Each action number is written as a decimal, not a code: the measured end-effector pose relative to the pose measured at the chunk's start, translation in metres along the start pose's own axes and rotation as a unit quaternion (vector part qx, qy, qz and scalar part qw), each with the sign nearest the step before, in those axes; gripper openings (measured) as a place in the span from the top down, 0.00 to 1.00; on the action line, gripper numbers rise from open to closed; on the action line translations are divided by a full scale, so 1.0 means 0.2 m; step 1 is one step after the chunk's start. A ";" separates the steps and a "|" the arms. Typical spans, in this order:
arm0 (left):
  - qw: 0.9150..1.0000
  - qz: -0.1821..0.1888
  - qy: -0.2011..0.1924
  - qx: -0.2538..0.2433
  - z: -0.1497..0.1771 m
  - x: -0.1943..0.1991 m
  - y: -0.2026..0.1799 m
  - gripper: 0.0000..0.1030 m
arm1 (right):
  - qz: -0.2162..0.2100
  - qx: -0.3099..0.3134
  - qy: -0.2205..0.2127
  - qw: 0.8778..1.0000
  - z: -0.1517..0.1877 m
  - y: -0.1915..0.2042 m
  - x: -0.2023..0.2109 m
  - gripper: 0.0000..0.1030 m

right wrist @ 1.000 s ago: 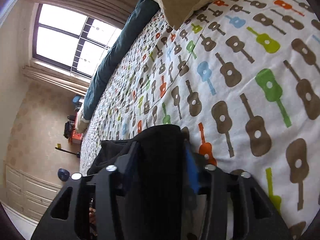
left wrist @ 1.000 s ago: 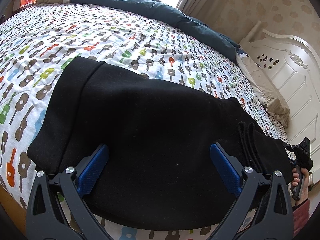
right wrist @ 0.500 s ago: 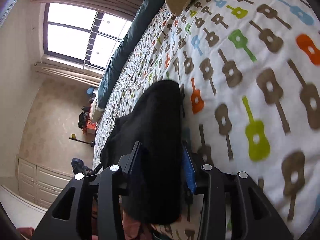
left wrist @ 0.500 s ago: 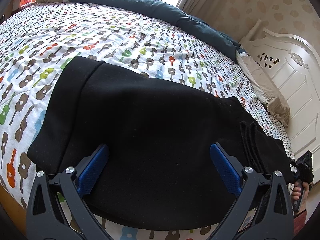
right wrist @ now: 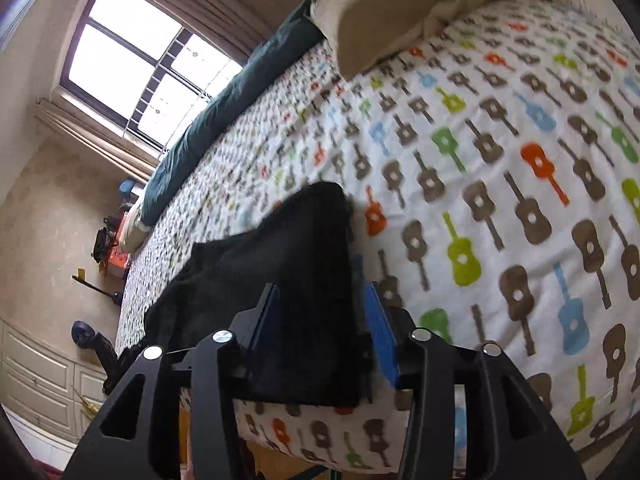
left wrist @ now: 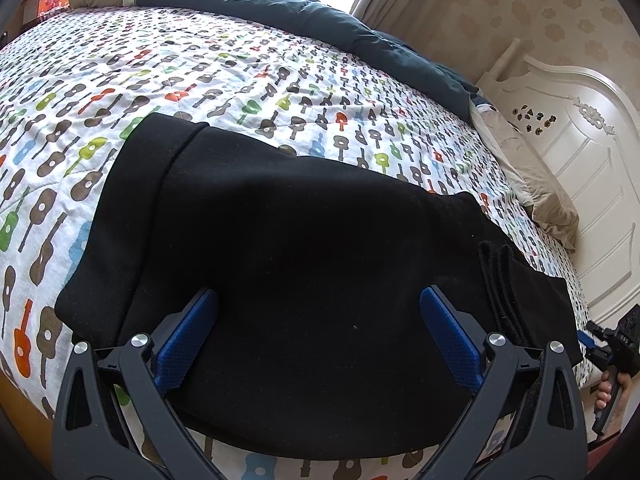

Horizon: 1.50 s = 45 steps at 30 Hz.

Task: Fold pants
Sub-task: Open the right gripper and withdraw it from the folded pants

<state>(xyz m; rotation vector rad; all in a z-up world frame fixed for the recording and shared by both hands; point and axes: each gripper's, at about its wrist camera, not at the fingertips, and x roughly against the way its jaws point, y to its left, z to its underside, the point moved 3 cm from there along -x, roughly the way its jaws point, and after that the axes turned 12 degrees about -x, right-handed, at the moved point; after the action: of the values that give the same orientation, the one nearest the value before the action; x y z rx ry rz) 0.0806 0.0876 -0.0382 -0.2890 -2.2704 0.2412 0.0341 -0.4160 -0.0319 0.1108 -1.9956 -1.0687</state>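
Observation:
Black pants (left wrist: 304, 236) lie flat across the near edge of a bed with a guitar-print sheet (left wrist: 224, 60). My left gripper (left wrist: 318, 300) is wide open just above the pants' middle, its blue pads (left wrist: 188, 336) apart and holding nothing. In the right wrist view my right gripper (right wrist: 320, 300) is shut on the pants' end (right wrist: 296, 264), with black cloth between its blue pads (right wrist: 380, 328). The right gripper also shows in the left wrist view (left wrist: 612, 348), held by a hand at the pants' right end.
A dark teal duvet (left wrist: 320, 24) lies along the far side of the bed. A beige pillow (left wrist: 536, 184) rests by the white headboard (left wrist: 580, 140). A window (right wrist: 136, 72) and white cabinets (right wrist: 36, 376) stand beyond the bed.
My right gripper, still shut on the pants' end, has swung and shifted at the bed edge. My left gripper has stayed open over the pants.

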 end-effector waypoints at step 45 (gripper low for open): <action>0.948 0.262 0.067 0.166 -0.03 -0.11 0.53 0.78 | -0.001 0.165 0.151 0.975 0.65 0.87 -0.93 0.15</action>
<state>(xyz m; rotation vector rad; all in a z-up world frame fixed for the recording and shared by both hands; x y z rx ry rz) 0.1128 0.1834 -0.0790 -0.7045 -1.9379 0.8424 0.1101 -0.1412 -0.0613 0.4257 -1.8743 -0.6662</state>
